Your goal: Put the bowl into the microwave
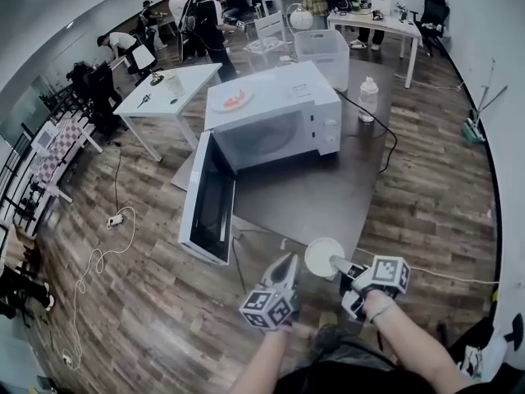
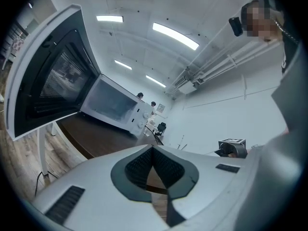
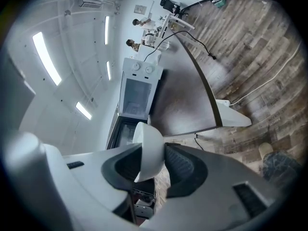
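The right gripper (image 1: 339, 266) has its jaws clamped on the rim of a round white bowl (image 1: 322, 256), held at the near edge of the dark brown bench (image 1: 312, 199). A boxy white microwave (image 1: 279, 113) stands toward the bench's far edge, its dark-windowed door (image 1: 209, 203) swung open. The left gripper (image 1: 287, 263), jaws pressed together with nothing between them, is just beside the bowl.

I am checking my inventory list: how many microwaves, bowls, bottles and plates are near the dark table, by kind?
White box-shaped microwave, door open: 1
White round bowl: 1
Clear plastic bottle: 1
White flat plate on the microwave: 1
Total: 4
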The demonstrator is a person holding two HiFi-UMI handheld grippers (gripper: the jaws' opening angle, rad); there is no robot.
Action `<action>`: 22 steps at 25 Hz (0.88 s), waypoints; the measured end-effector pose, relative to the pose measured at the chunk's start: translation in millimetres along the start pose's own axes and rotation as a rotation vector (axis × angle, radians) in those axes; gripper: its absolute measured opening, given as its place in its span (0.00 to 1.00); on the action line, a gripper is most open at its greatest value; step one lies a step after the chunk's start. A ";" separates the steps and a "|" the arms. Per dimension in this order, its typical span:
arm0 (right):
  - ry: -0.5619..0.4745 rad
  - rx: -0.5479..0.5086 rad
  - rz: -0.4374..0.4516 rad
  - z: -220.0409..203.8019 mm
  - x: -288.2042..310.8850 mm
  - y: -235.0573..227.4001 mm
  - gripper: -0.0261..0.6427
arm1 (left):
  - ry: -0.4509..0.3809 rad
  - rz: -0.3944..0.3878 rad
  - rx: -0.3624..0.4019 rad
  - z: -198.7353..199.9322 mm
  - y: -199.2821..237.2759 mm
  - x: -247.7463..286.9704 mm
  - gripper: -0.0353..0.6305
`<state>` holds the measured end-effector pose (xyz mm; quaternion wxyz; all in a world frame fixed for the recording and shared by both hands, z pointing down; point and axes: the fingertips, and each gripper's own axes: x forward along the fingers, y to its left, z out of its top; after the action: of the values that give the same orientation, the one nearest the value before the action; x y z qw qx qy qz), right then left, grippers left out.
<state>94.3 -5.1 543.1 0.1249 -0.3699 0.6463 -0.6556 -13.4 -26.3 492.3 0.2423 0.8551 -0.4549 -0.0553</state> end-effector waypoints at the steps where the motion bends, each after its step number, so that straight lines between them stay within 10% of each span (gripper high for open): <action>1: 0.004 -0.001 -0.003 5.4 2.8 0.3 0.24 | 0.000 0.005 -0.001 1.7 2.2 5.6 0.06; 22: 0.075 0.016 -0.002 75.5 59.1 -0.8 0.24 | -0.017 0.079 -0.024 11.9 40.7 79.3 0.06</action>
<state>102.2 -99.9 554.8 0.1029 -0.3447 0.6447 -0.6745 -1.7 -113.4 510.8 0.2508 0.8330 -0.4897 -0.0581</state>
